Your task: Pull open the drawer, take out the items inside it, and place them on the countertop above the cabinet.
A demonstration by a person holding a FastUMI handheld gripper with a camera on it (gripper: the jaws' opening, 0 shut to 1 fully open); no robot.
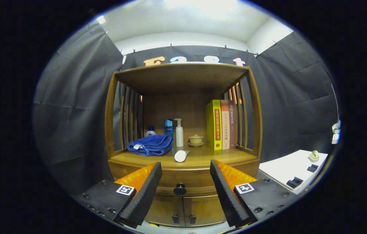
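A wooden cabinet stands ahead of my gripper [186,170]. Its drawer [199,182] is closed, with a round dark knob [180,189] between and a little beyond my fingers. The fingers stand wide apart with nothing between them. Above the drawer is the countertop [225,155]. On it lie a white tube [181,155] on its side near the front edge and a folded blue towel [151,145] to the left. What is inside the drawer is hidden.
Further back on the countertop stand a white pump bottle [179,132], a blue box [169,127], a small bottle [150,131], a small lidded cup [196,140] and three upright books [223,124]. Two small doors [183,209] sit below the drawer. A white box [292,170] stands right of the cabinet.
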